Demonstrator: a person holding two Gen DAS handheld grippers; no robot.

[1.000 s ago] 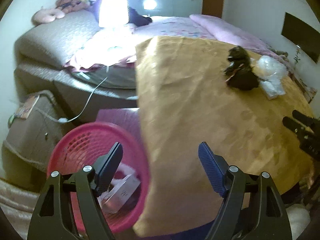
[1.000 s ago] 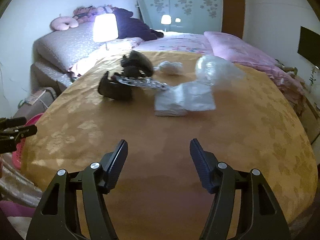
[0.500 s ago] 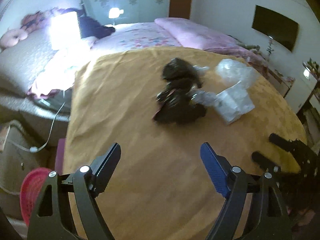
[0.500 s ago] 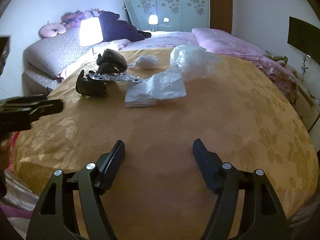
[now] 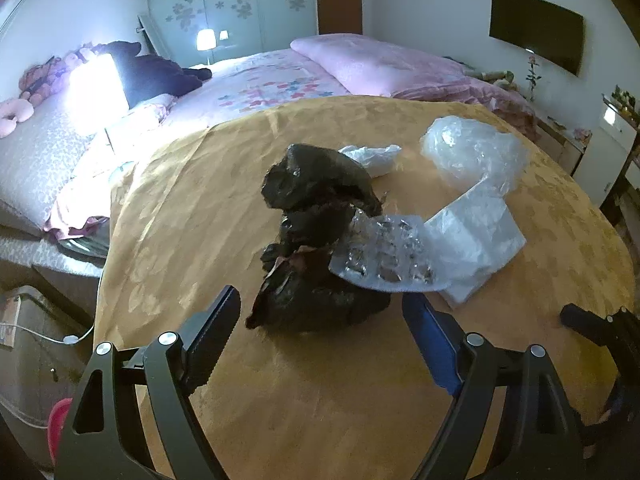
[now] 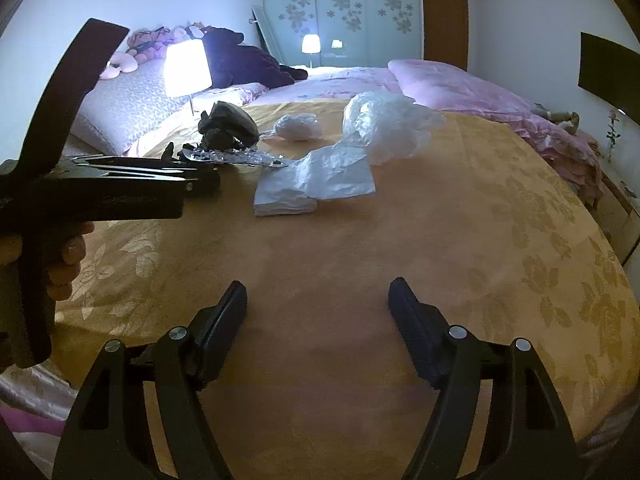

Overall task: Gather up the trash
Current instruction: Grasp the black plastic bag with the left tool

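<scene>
Low at the left edge of the left wrist view, a pink basket showed only as a cut-off sliver. Beyond the trash, a lit lamp washed out the bedding. On the gold bedspread, the crumpled black bag lay just ahead of the left gripper, its jaws apart and empty; a blister pack leaned against it. The right gripper, jaws lately widening, held nothing.

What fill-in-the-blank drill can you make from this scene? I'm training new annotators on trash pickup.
1. The trash lies on a ____ cloth.
2. Nearest the left tool is a crumpled ____ bag.
3. The blister pack leans on that bag and the ____ plastic wrapper.
4. Both tools, the right tool included, hold ____.

Answers: yellow; black; white; nothing
</scene>
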